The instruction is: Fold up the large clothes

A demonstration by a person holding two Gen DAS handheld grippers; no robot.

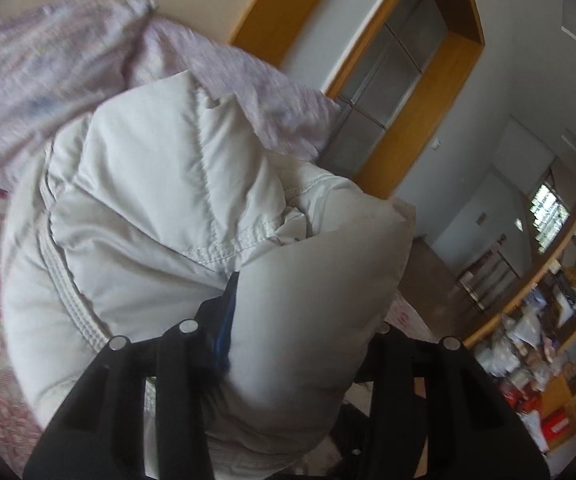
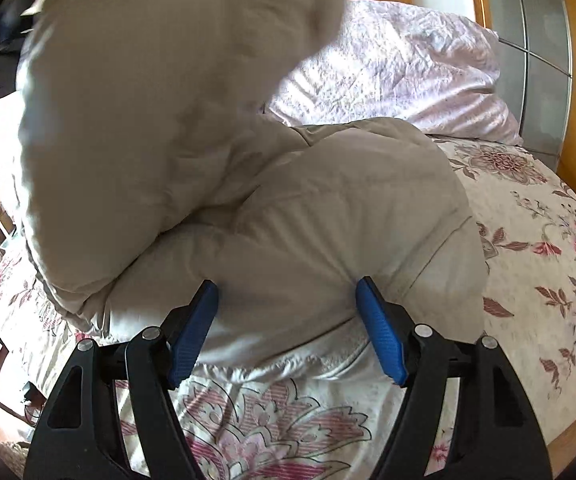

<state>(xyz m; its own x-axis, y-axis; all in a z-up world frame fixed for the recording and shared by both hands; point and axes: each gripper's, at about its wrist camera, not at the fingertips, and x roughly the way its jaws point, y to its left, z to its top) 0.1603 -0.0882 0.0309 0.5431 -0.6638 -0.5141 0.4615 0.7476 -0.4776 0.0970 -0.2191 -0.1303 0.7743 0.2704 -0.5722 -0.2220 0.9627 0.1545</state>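
Fold half done: puffy jacket doubled over on the bed, not yet flat. Right gripper clamped on a thick roll between its pads — left gripper likewise buried in padding, squeezing a bunched part.

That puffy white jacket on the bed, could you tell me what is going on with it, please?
A person is folding a padded white jacket on a bed with a floral bedspread, holding a gripper in each hand. The left gripper has a thick bunch of the jacket between its jaws, lifted off the bed. The right gripper has another padded part between its blue pads, low against the bedspread. A crumpled lilac quilt lies behind, by the headboard. The fold is only part done.
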